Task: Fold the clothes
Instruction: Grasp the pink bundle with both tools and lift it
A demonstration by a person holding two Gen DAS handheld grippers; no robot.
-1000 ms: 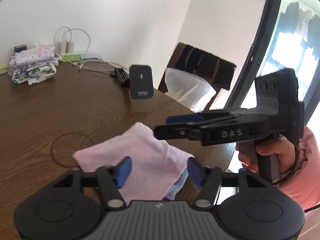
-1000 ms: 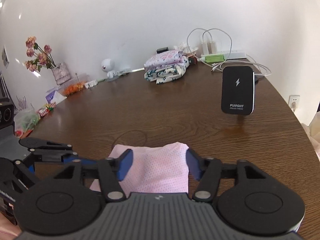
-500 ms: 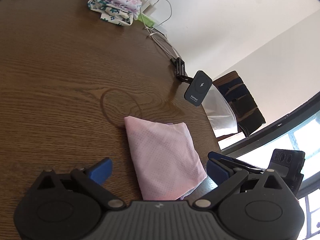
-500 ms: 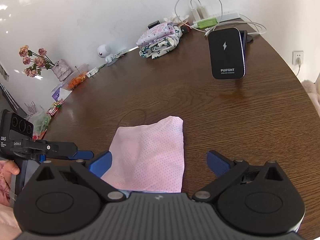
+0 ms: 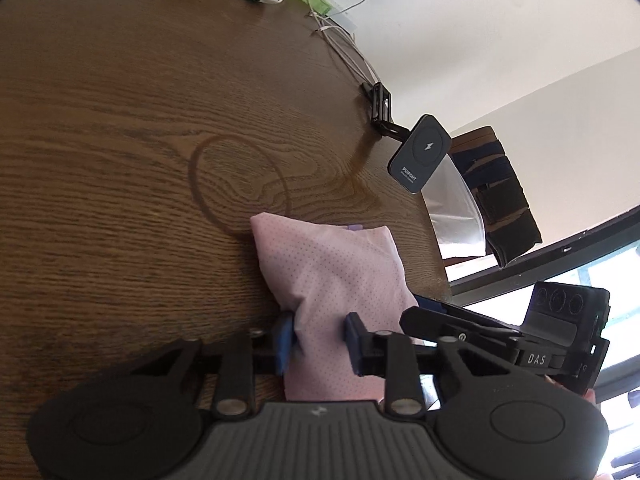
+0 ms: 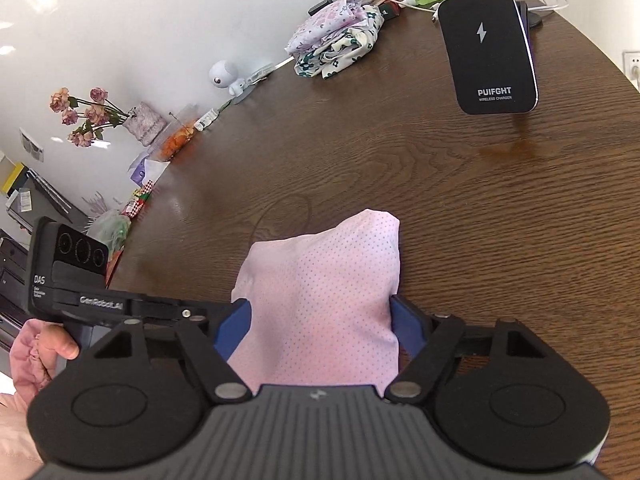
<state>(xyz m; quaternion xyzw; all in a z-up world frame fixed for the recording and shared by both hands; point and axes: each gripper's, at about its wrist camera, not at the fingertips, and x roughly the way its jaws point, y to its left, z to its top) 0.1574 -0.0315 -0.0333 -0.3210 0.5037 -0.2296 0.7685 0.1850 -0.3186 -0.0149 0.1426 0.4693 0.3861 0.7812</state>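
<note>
A dark wood-grain tabletop [image 6: 460, 200] carries a folded pink cloth [image 6: 328, 280] at its near edge, a black wireless charger stand [image 6: 490, 50] toward the right edge, and a pile of floral clothes [image 6: 336, 40] with cables [image 5: 348, 52] along the far edge.

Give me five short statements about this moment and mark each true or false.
1. Both grippers clamp the pink cloth. True: the left gripper and right gripper pinch it.
2. The cloth is spread flat, unfolded. False: it is a folded bundle.
3. The wireless charger stands upright. True.
4. The floral clothes lie under the pink cloth. False: they sit at the table's far edge.
5. The table is white. False: dark wood.
</note>
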